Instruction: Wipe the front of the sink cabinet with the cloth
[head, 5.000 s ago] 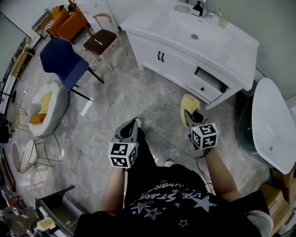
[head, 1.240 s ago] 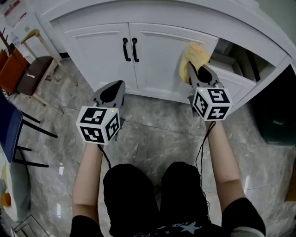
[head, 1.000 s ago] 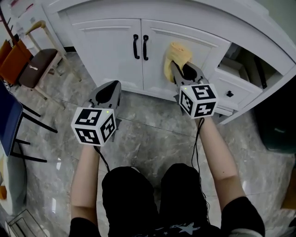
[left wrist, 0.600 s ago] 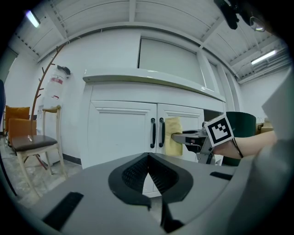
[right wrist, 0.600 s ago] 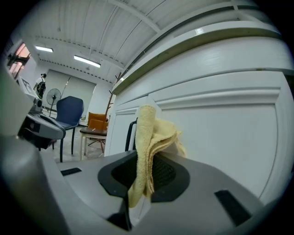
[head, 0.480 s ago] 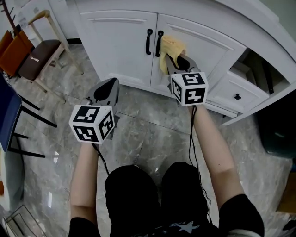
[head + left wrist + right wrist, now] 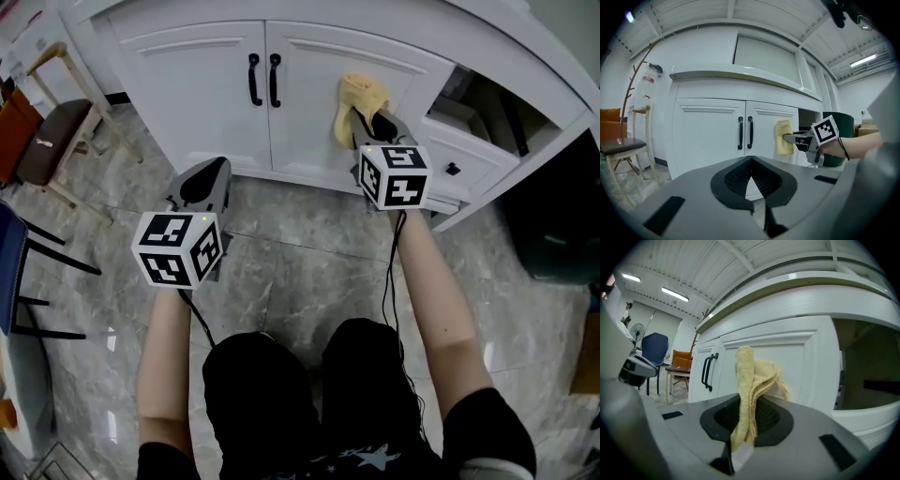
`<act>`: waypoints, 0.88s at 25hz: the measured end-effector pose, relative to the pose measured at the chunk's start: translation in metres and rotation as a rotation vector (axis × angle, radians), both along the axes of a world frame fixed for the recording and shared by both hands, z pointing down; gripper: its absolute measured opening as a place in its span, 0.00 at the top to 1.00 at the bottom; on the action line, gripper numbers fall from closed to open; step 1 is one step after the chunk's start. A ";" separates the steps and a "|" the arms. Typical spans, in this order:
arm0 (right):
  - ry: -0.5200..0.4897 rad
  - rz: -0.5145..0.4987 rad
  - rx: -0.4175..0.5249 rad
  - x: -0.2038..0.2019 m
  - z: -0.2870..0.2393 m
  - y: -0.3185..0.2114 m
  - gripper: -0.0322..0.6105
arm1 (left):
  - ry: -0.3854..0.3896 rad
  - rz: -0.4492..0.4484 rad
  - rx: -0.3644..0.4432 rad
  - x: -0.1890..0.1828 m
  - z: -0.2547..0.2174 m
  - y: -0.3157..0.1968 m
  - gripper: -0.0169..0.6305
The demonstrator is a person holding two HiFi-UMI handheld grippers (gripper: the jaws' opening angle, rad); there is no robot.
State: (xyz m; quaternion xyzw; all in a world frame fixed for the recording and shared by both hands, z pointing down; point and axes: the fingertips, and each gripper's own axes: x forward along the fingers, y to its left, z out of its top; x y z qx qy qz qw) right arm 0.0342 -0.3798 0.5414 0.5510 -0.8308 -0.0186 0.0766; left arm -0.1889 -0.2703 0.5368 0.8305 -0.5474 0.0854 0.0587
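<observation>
The right claw [image 7: 375,124], clamped on the cloth [image 7: 354,97], holds it against the sink cabinet [image 7: 187,94]; most of the front seems unwiped. The left claw [image 7: 206,173] is closed, empty.

The cloth [image 7: 357,97] lies against the sink cabinet's right door [image 7: 309,117] — right of the handles [image 7: 275,80].

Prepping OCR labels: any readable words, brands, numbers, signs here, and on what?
No readable text.
Cubes on left gripper and right gripper: black-and-white square marker patterns, no characters.
White print on person's black shirt: cut off, unreadable.
Blank: white sink cabinet, yellow cloth.
</observation>
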 end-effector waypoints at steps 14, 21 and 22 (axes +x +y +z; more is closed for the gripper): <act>0.007 0.168 -0.035 0.112 0.014 0.027 0.85 | -0.003 0.179 -0.027 0.109 0.015 -0.002 0.95; 0.013 0.146 -0.025 0.105 0.016 0.029 0.85 | 0.016 0.170 -0.047 0.110 0.024 -0.006 0.95; 0.005 0.134 -0.027 0.100 0.017 0.030 0.85 | 0.018 0.164 -0.050 0.107 0.026 -0.007 0.95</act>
